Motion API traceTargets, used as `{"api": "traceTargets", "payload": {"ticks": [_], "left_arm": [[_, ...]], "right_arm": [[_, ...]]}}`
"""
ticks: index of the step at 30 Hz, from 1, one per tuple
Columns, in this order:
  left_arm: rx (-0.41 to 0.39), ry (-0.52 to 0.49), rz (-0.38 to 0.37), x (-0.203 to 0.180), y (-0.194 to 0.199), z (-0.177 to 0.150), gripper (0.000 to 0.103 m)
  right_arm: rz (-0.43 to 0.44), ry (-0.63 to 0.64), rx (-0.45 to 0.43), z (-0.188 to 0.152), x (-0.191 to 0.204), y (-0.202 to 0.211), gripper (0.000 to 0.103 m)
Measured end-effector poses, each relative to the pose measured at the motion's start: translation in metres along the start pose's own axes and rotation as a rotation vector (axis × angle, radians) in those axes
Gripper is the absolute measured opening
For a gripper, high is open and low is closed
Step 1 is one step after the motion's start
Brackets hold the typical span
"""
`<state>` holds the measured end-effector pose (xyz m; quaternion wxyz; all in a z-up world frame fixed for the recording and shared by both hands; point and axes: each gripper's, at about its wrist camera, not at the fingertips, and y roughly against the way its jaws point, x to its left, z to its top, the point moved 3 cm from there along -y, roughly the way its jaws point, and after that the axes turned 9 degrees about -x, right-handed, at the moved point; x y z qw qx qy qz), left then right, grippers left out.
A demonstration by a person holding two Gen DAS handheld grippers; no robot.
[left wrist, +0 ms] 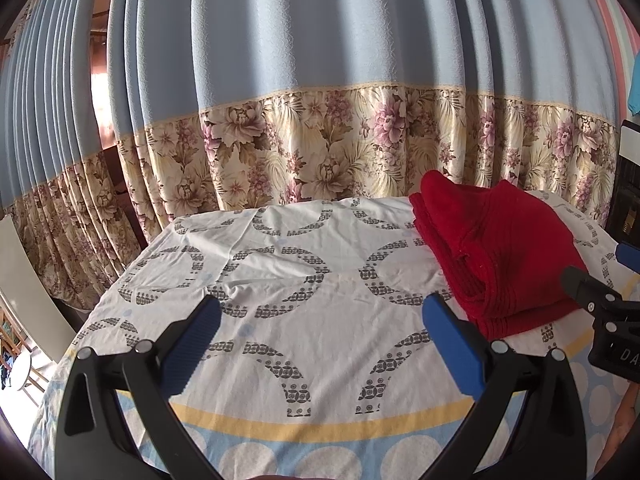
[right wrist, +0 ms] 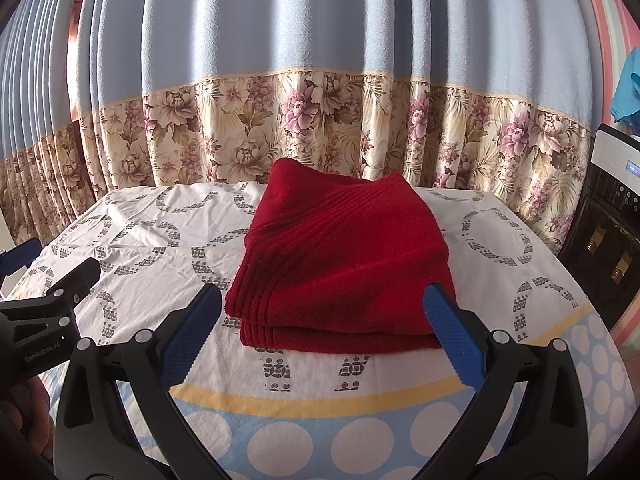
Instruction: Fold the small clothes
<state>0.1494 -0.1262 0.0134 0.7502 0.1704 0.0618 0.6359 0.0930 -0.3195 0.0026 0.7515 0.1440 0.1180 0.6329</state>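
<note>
A dark red cloth [right wrist: 344, 256] lies folded in a thick stack on the patterned table sheet [right wrist: 140, 240]. My right gripper [right wrist: 322, 308] is open and empty, held just before the near edge of the stack, with its blue pads [right wrist: 192, 336] apart on either side. In the left wrist view the red cloth [left wrist: 496, 252] lies to the right. My left gripper [left wrist: 320, 312] is open and empty over bare sheet [left wrist: 280, 264], left of the cloth. The right gripper [left wrist: 600, 300] shows at the right edge there, and the left gripper [right wrist: 52, 292] at the left edge of the right wrist view.
A blue curtain with a floral hem [right wrist: 320, 120] hangs right behind the table. A dark appliance [right wrist: 608, 232] stands to the right of the table. A white panel [left wrist: 24, 272] and a wooden floor lie to the left below the table edge.
</note>
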Motion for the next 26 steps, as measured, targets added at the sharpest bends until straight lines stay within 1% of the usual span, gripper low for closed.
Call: {"api": "traceTargets", "payload": {"ticks": [14,21,26], "left_arm": [[-0.004,-0.005,-0.001,-0.0007,0.0016,0.0012,0.101],[0.021,0.021,-0.014,0.0023,-0.0021,0.0024,0.101],[0.013,0.009,-0.017,0.0001,-0.0009,0.0024,0.101]], "right_arm": [[-0.001,0.008,0.006,-0.0010,0.0003,-0.0013,0.100],[-0.001,0.006,0.004,-0.0009,-0.0007,-0.0019,0.100],[0.000,0.004,0.004,-0.0005,-0.0018,-0.0022,0.100]]}}
